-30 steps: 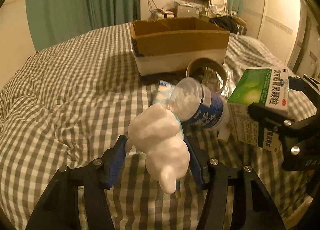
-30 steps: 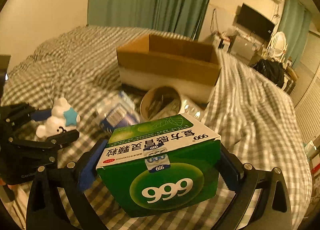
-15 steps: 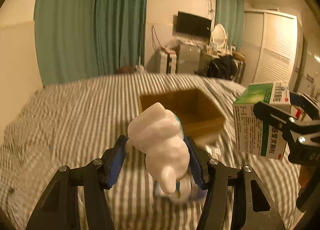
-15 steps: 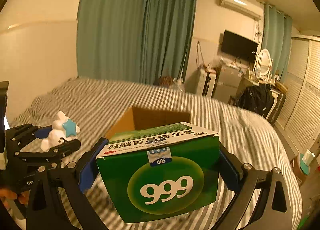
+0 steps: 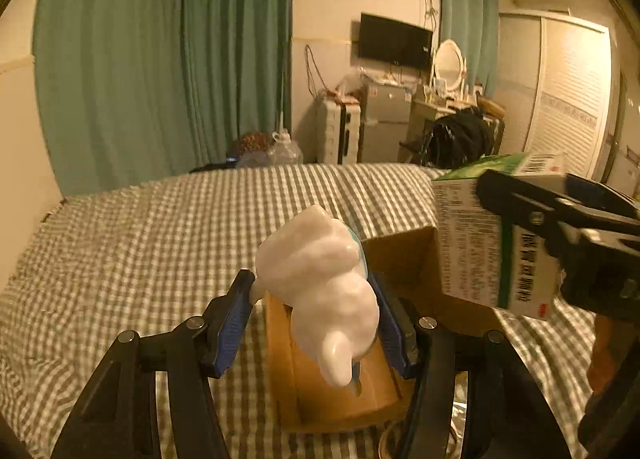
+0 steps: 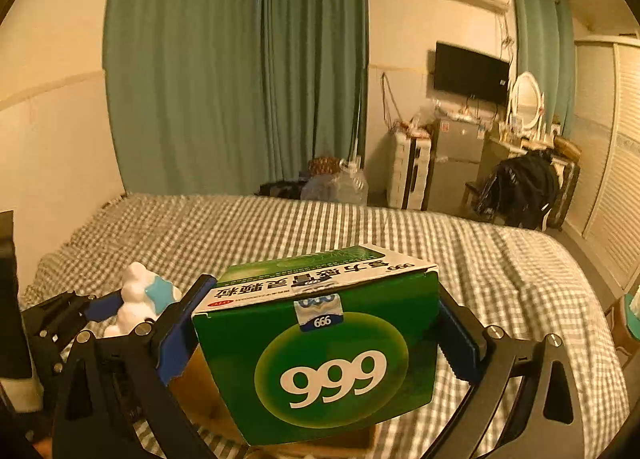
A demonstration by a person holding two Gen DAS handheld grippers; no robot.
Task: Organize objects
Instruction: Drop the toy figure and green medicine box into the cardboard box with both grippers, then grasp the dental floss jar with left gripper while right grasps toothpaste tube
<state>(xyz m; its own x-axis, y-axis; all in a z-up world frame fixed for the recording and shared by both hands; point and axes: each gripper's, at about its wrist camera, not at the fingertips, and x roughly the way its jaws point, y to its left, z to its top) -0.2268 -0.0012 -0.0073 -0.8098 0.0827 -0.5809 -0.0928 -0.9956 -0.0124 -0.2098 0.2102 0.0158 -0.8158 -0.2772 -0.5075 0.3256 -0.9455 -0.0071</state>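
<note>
Both grippers raised above cardboard box, left gripper fingers clamping white figurine, right gripper green carton.

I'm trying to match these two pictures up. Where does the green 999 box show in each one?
Left wrist view: green box at the right edge, clamped by the right gripper.
Right wrist view: centre bottom, label upside down.
Shared landmark: wall television, upper right in both.

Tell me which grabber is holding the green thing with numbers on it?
The right gripper holds the green cardboard box marked 999. The left gripper holds a white lumpy toy figure instead.
</note>
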